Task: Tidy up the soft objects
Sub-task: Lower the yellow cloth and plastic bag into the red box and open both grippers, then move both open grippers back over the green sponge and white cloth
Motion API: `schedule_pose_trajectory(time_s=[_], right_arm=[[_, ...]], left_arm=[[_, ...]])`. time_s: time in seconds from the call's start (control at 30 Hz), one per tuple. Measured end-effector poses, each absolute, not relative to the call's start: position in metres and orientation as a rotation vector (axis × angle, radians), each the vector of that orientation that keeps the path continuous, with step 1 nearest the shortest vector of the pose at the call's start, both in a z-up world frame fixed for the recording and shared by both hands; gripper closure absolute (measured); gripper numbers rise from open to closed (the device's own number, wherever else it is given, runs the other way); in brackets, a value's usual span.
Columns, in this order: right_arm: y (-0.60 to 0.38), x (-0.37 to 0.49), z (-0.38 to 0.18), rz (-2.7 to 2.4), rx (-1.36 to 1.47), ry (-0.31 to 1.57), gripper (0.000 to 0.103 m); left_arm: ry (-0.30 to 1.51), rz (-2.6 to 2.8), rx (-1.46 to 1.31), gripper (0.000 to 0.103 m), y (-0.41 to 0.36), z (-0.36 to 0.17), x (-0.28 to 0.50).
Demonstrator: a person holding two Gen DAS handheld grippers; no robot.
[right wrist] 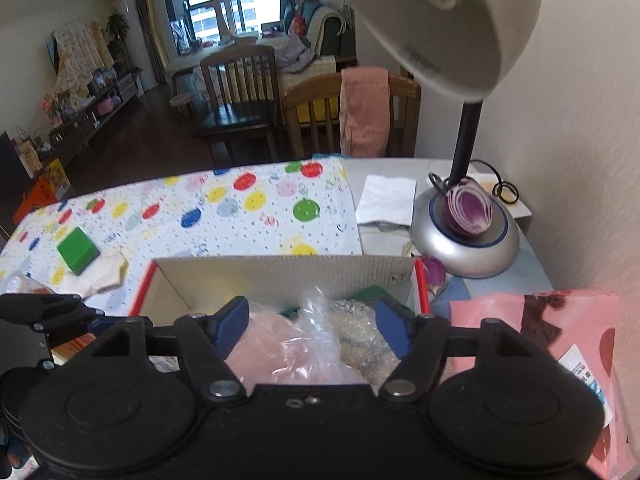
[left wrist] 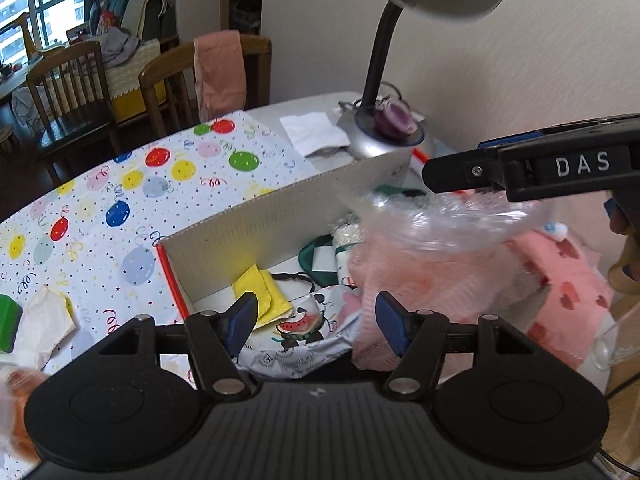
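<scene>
Blue-padded hand-held grippers, left [left wrist: 316, 320] and right [right wrist: 314, 326], gape empty.

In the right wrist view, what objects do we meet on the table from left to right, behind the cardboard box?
Green block → crumpled cream cloth → white paper napkin → cut purple onion on the silver lamp base.

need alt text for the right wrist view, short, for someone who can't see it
The right claw, open and empty, hangs above a cardboard box holding a pink fluffy item in a clear plastic bag and bubble wrap. Behind it, a balloon-print tablecloth carries a green block. At right, a halved red onion sits on a desk lamp's base.
</scene>
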State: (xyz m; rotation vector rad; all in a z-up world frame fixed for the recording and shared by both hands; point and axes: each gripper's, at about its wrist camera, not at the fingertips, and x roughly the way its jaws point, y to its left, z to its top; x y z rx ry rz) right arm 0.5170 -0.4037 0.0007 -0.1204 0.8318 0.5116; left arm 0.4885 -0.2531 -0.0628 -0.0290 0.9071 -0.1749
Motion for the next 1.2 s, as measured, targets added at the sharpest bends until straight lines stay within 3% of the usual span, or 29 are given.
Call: schedule_pose_trajectory(time_s=[0.77,0.87,1.2], right_arm=[[-0.346,0.421,0.076,0.734,-0.119,0.703,0.016],[-0.327,0.407,0.079,0.768,-0.133,0.698,0.014],[-0.241,0.365,0.083,0.898,-0.214,0.686,0.007]], left_arm=[[0.738,-0.109,-0.092,0.038,-0.149,0.021,0.372],[0.725,-0.071,-0.088,0.031,-0.125,0.026,0.358],[0.7,0.024,-0.103,0.022,-0.04,0.031,0.325]])
